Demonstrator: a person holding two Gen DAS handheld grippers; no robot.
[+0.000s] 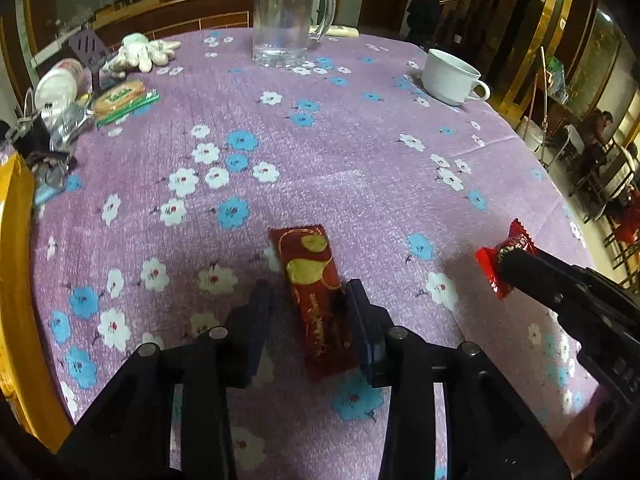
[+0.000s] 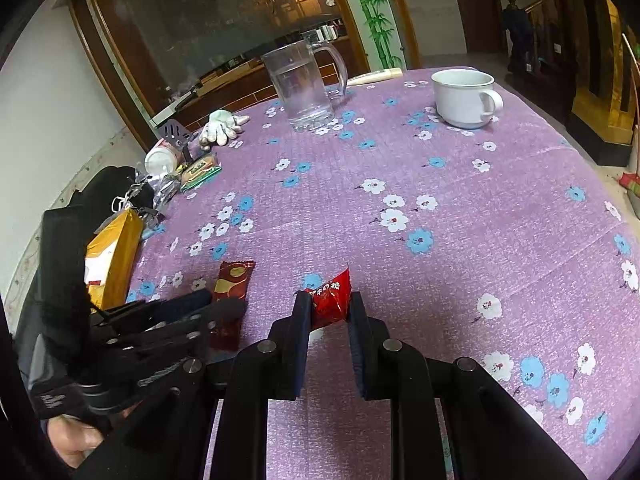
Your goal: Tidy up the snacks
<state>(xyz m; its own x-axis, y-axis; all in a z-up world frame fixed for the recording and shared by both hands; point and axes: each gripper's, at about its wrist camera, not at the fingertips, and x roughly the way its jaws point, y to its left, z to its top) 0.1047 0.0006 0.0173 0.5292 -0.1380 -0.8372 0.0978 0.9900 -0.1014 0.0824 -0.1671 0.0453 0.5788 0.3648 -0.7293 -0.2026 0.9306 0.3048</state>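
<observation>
A dark red and gold snack bar [image 1: 316,300] lies on the purple flowered tablecloth [image 1: 340,152]. My left gripper [image 1: 306,300] is open with its fingers on either side of the bar, the right finger close against it. The bar also shows in the right wrist view [image 2: 230,296], with the left gripper [image 2: 216,304] over it. My right gripper [image 2: 330,304] is shut on a small red wrapped candy [image 2: 330,300] and holds it just above the cloth. In the left wrist view the candy [image 1: 502,256] sits at the right gripper's tip [image 1: 508,264].
A glass pitcher [image 1: 288,20] and a white cup [image 1: 452,76] stand at the far side. A green biscuit pack [image 1: 124,100], white gloves [image 1: 140,54], a tipped white tub [image 1: 58,82] and clutter lie at the left edge. A yellow bag [image 2: 116,260] stands near left.
</observation>
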